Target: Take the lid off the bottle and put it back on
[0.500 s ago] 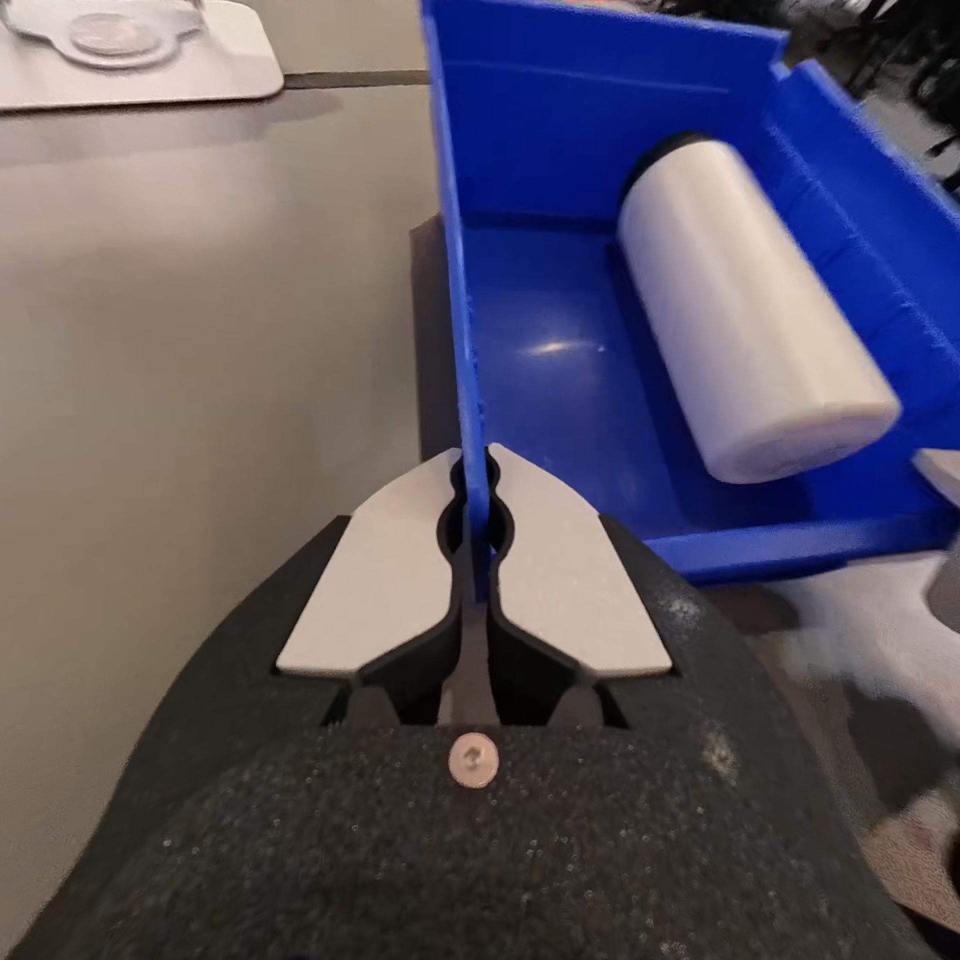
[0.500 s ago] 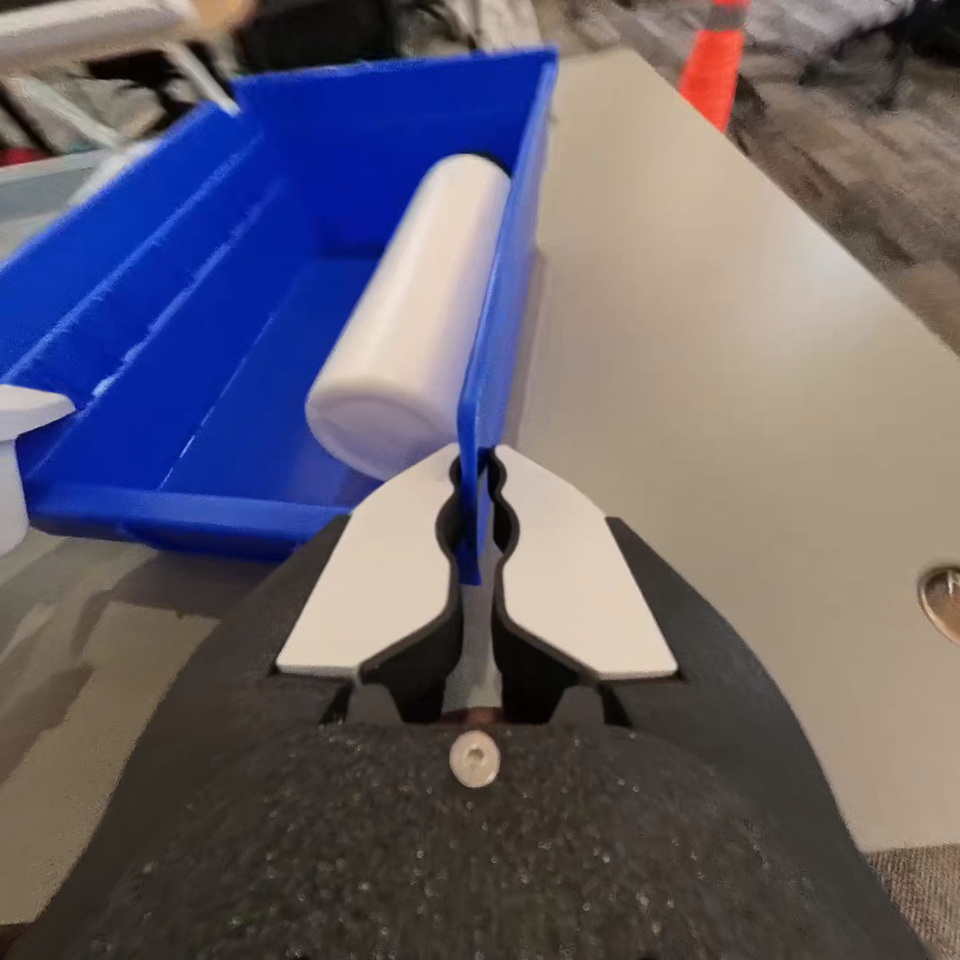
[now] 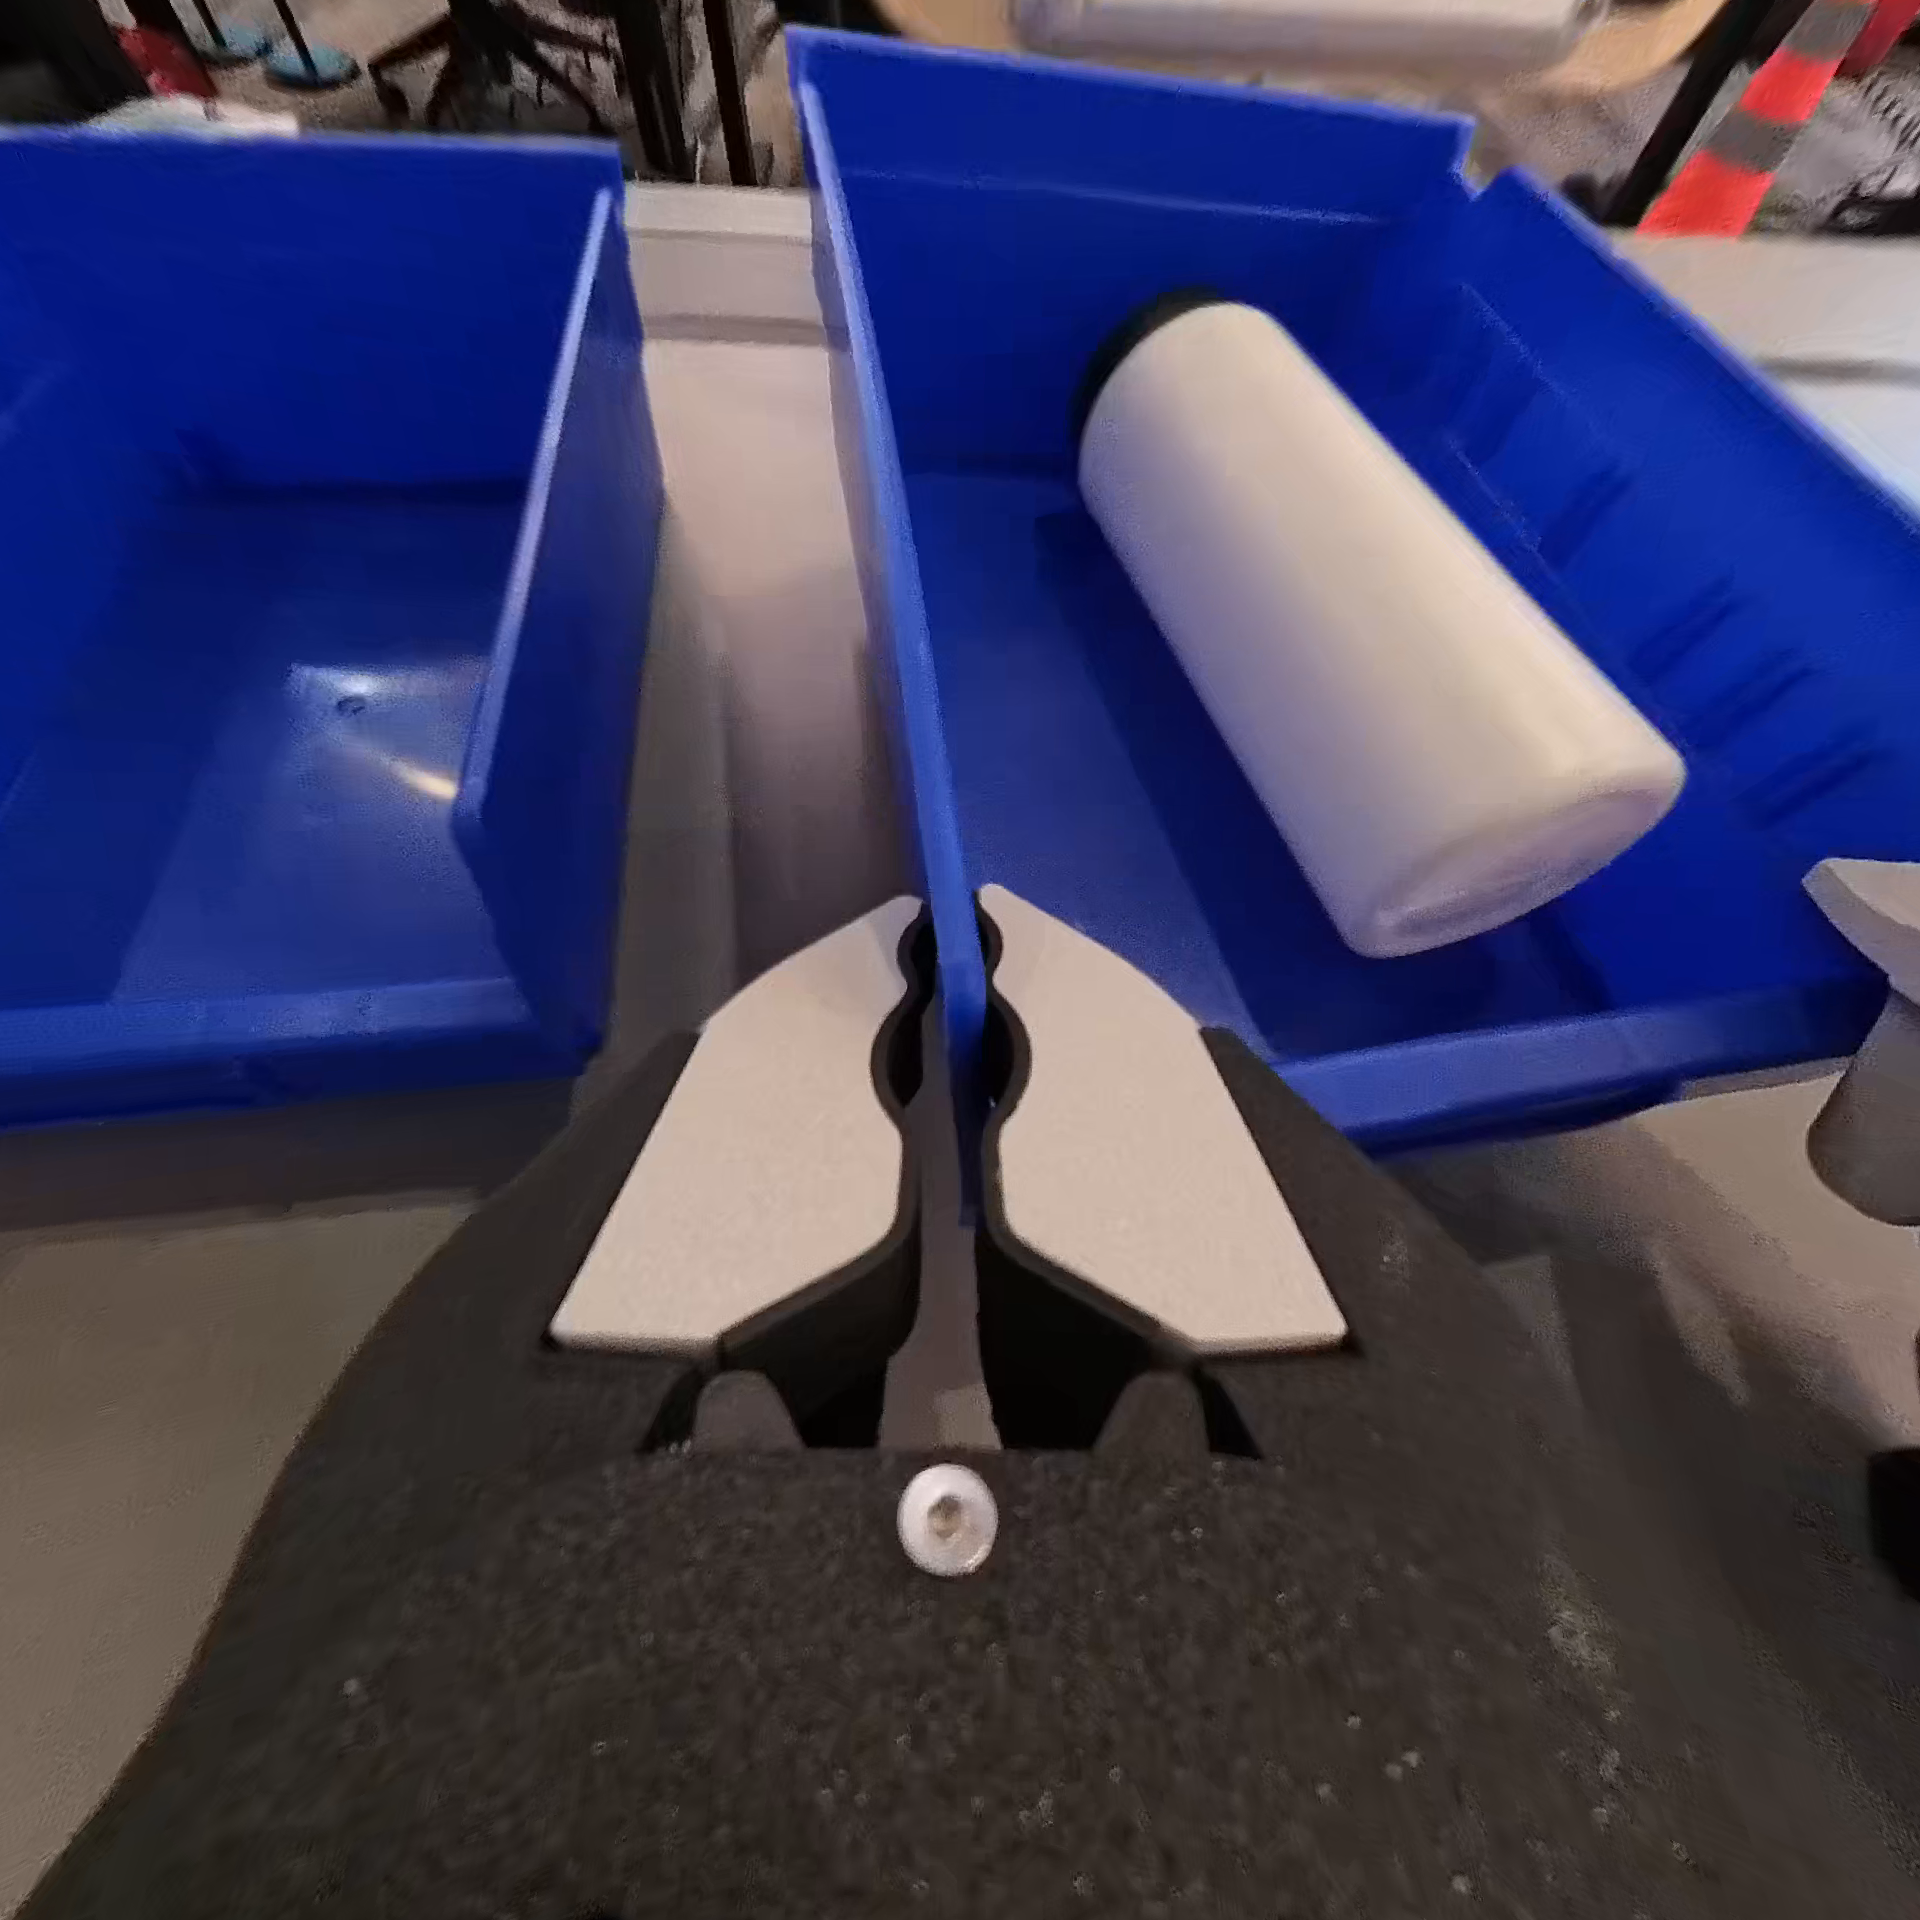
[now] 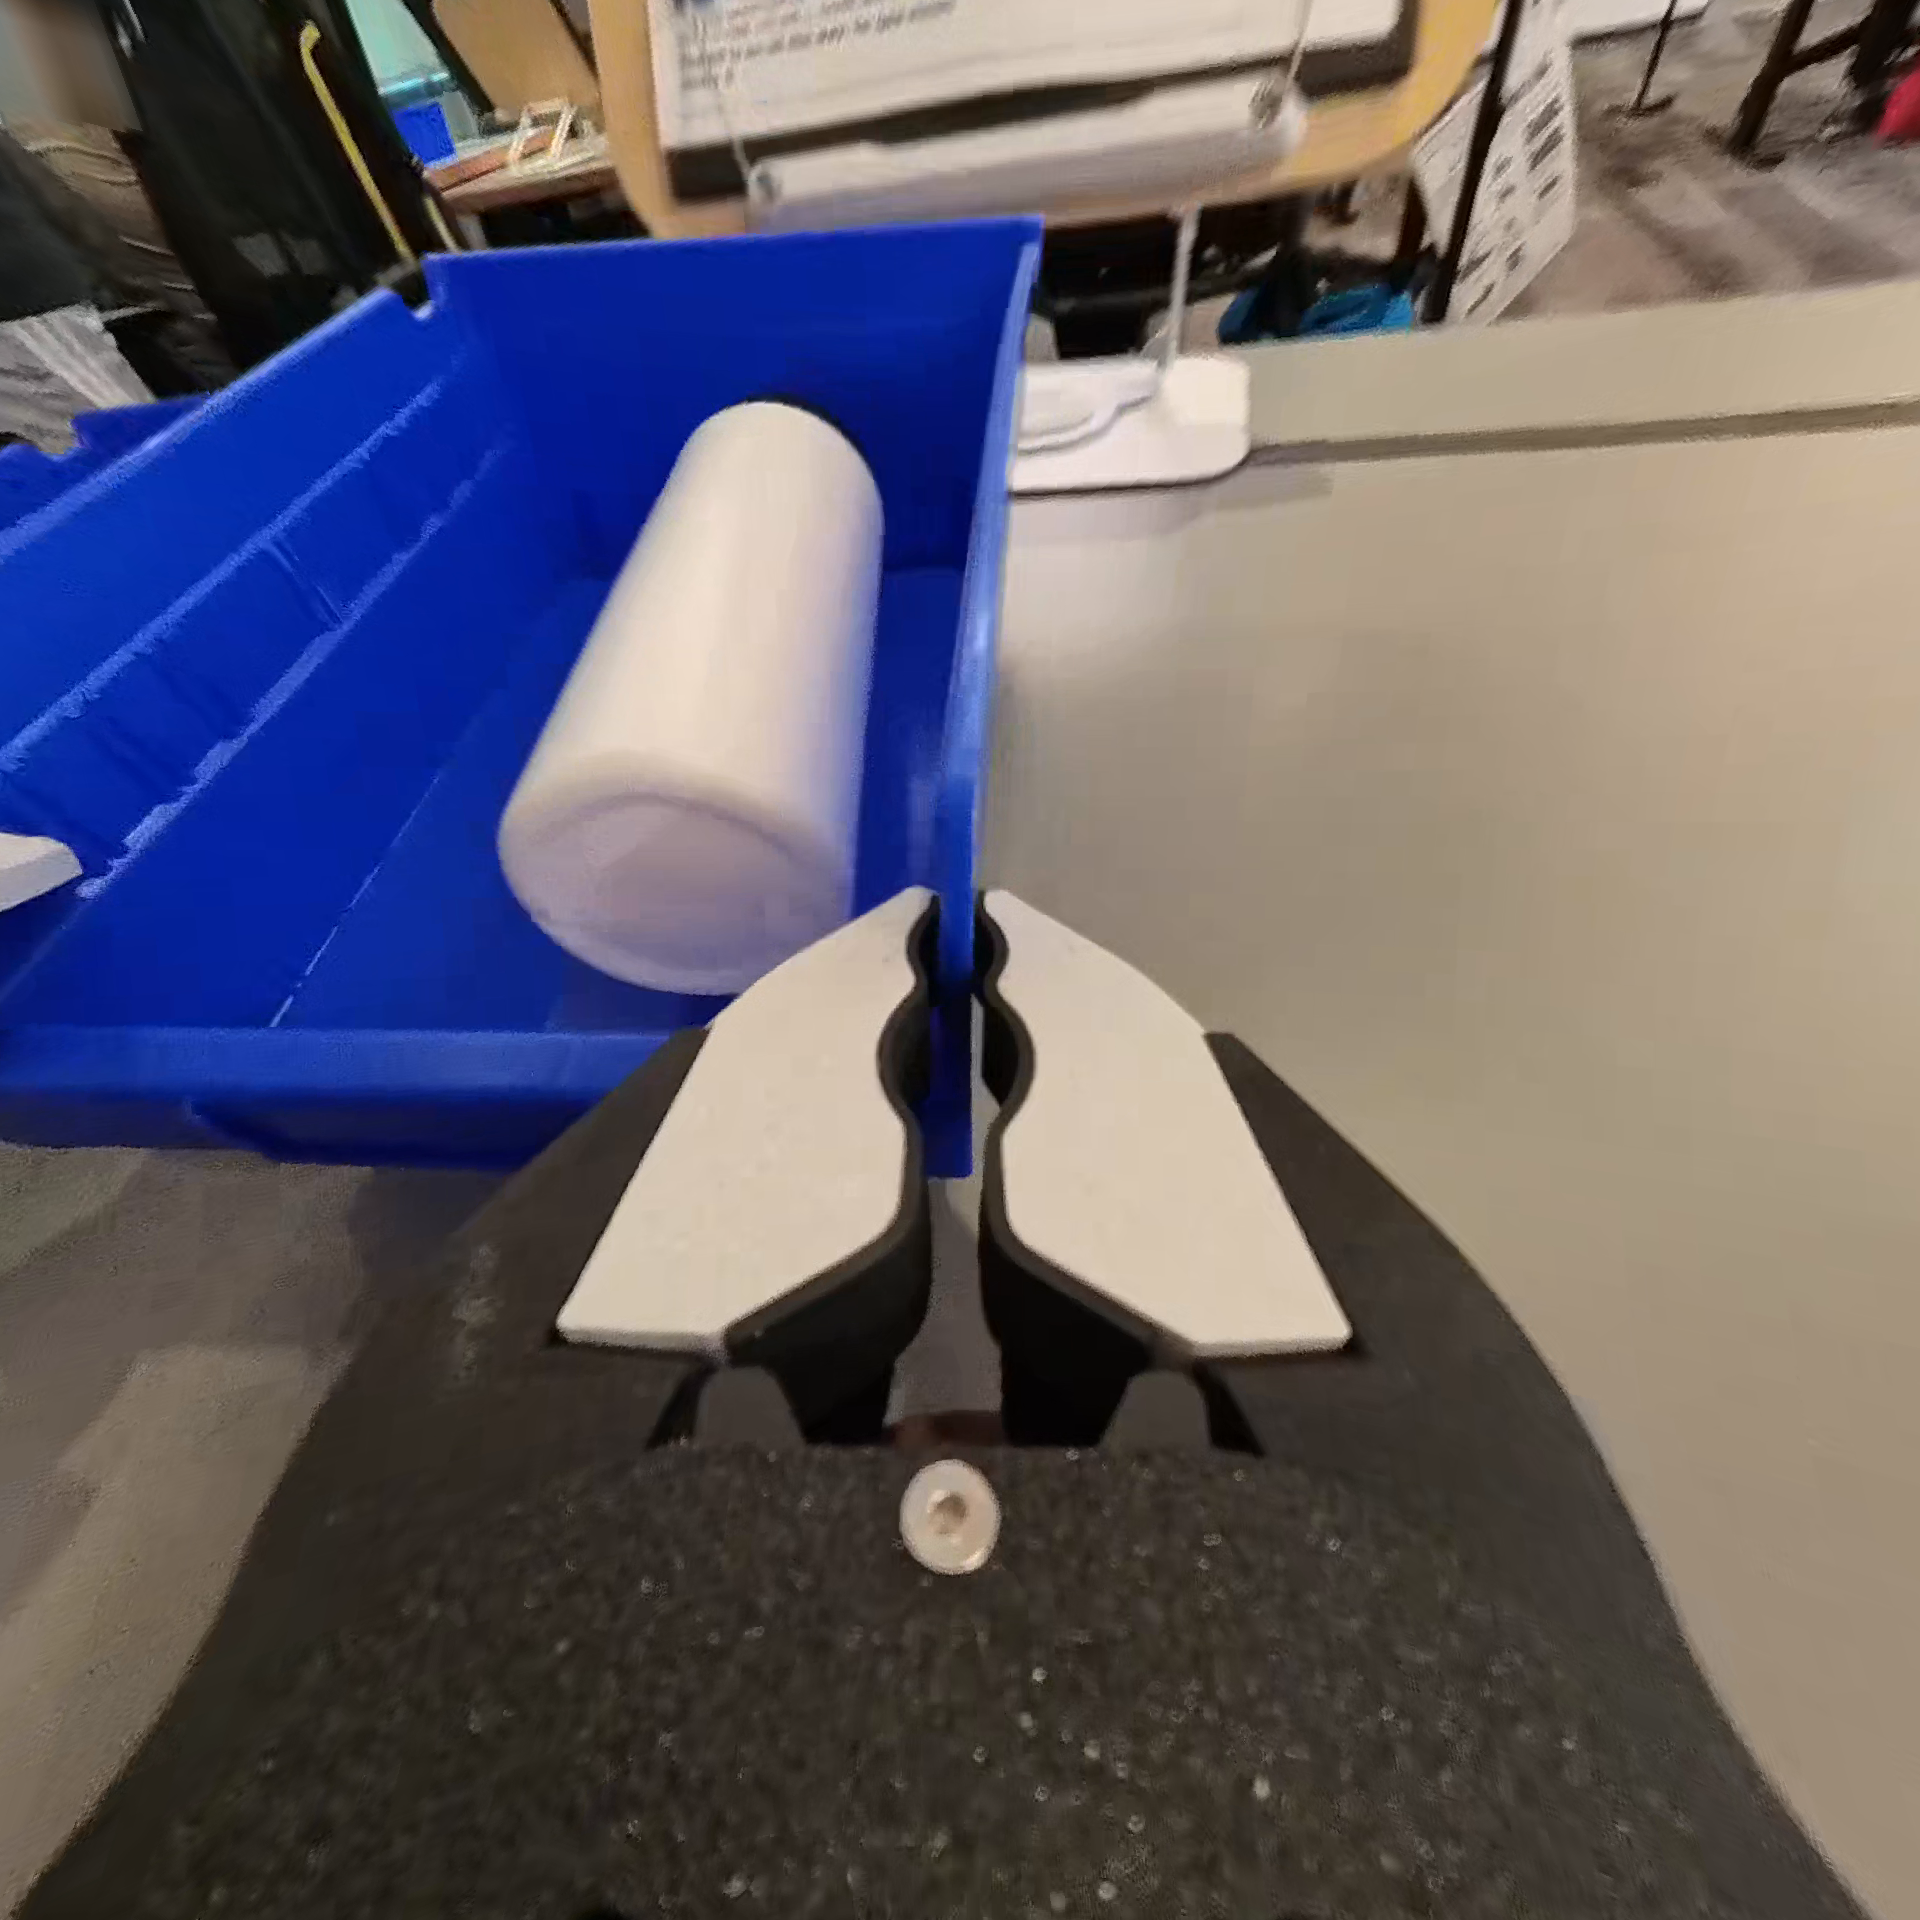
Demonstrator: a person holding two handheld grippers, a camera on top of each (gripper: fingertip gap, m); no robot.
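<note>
- An empty blue plastic bin is seen at left on the grey bench.
- The left tool is clenched on the left wall of a second blue plastic bin.
- A white cylindrical bottle is laid inside it.
- The right tool is clenched on its right wall.

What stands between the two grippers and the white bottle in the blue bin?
Each gripper is shut on a side wall of the blue bin: left gripper, right gripper. Above the white bottle nothing visible stands.
</note>
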